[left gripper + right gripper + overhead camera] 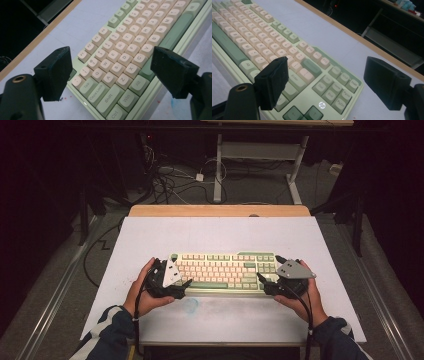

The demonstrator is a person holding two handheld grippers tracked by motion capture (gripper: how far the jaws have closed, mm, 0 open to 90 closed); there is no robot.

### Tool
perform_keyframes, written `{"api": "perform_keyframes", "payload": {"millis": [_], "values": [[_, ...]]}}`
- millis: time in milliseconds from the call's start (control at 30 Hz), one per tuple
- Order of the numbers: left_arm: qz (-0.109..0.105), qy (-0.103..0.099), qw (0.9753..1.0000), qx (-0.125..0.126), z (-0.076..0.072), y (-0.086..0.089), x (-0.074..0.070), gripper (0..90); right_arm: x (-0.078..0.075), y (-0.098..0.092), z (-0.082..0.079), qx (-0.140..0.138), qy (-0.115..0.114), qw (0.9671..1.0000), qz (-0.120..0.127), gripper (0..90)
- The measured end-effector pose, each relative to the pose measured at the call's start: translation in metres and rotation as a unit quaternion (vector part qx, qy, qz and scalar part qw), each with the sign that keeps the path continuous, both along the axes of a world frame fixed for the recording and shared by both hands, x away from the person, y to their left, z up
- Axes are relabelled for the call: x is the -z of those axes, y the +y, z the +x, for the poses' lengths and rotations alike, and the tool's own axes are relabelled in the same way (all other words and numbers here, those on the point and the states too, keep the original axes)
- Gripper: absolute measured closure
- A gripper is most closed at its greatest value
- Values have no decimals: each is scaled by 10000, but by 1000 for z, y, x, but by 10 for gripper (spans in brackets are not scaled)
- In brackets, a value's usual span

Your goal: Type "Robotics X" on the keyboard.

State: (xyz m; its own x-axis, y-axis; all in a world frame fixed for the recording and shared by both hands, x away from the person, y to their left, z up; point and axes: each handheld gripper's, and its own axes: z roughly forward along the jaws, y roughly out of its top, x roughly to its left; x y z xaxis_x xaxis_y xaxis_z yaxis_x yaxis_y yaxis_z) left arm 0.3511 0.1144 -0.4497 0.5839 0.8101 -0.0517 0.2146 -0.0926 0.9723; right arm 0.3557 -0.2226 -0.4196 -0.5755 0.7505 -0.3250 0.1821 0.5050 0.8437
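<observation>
Keyboard (223, 271), green and cream, lies across the middle of the white counter (220, 232) in the high view, the left gripper (181, 285) at its left end and the right gripper (264, 282) at its right end. From the left gripper view, released jaws straddle the keyboard's left corner. From the right gripper view, released jaws straddle its right end.

free: white mat (215, 232) beyond keyboard (223, 271) | obstacle: keyboard spans between both hand-held grippers
</observation>
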Motion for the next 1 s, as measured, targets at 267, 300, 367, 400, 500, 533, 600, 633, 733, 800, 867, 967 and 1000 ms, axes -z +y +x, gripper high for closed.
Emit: {"api": "perform_keyframes", "payload": {"millis": [267, 300, 367, 400, 500, 533, 600, 633, 733, 800, 867, 967, 1000], "values": [[-14, -10, 10000, -57, -1, 5, -1, 166, 0, -5, -3, 50, -17, 10000, -55, 207], [-4, -15, 10000, -60, -1, 5, -1, 166, 0, -5, -3, 48, -17, 10000, -52, 207], [-6, -2, 10000, -69, -2, 7, 0, 166, -1, -6, -4, 33, -22, 10000, -91, 207], [6, -8, 10000, -80, -2, 8, 0, 166, -1, -7, -4, 31, -15, 9999, -103, 208], [4, -14, 9999, -111, -3, 10, 0, 166, -1, -9, -6, 57, -4, 10000, -63, 209], [11, -23, 9999, -127, -4, 11, 0, 166, -1, -10, -6, 59, -3, 10000, -80, 209], [11, -11, 9999, -127, -5, 13, 0, 166, -1, -11, -8, 73, -6, 9999, -115, 209], [7, -26, 9999, -137, -5, 13, 1, 166, -1, -12, -9, 76, -6, 9999, -129, 209], [13, -4, 9999, -144, -7, 16, 1, 166, -1, -15, -11, 90, -18, 9999, -125, 209], [8, -3, 9999, -159, -8, 17, 2, 166, -1, -16, -13, 115, -34, 9998, -131, 209], [5, -7, 9999, -165, -10, 19, 2, 166, -1, -17, -14, 120, -32, 9998, -134, 209], [-14, -4, 9998, -190, -11, 22, 2, 166, 0, -19, -16, 141, -33, 9998, -154, 209], [-3, -6, 9998, -201, -12, 23, 2, 166, 0, -20, -17, 153, -39, 9998, -143, 209]]}}
